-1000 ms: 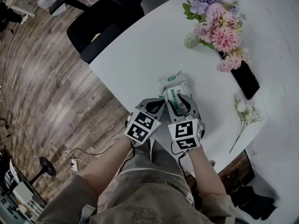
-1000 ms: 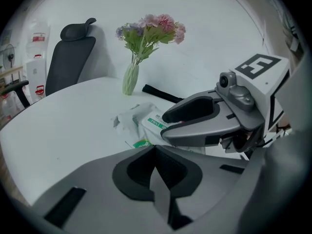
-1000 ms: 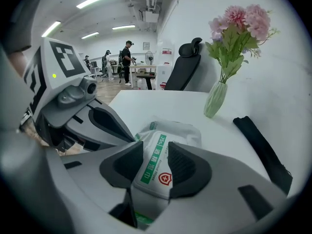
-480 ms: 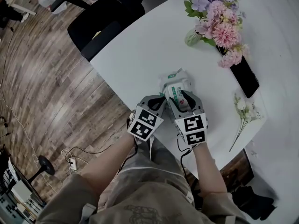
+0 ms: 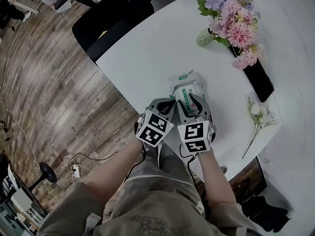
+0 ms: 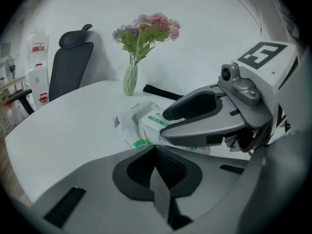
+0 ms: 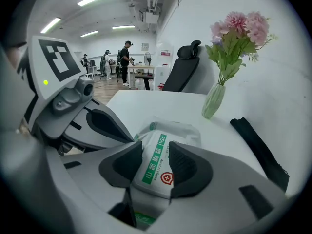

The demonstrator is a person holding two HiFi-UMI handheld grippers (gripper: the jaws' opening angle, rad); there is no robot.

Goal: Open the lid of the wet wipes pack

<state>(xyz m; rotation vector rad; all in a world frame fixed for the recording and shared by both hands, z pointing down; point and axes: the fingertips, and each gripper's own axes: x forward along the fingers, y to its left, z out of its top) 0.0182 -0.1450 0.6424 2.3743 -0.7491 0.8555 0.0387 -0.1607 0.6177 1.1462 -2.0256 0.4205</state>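
The wet wipes pack, white with a green label, lies on the white table near its front edge. My right gripper reaches over its near end. In the right gripper view the pack's hard lid sits between the two pads, which touch its sides; these jaws have just been opening a little with the lid between them. My left gripper rests just left of the pack, shut with nothing in it. Seen from the left gripper view, its pads meet and the pack lies beyond.
A vase of pink and purple flowers stands at the far right, a flat black object lies beside it, and a sprig of white flowers lies right of the pack. A black office chair stands by the table's left edge.
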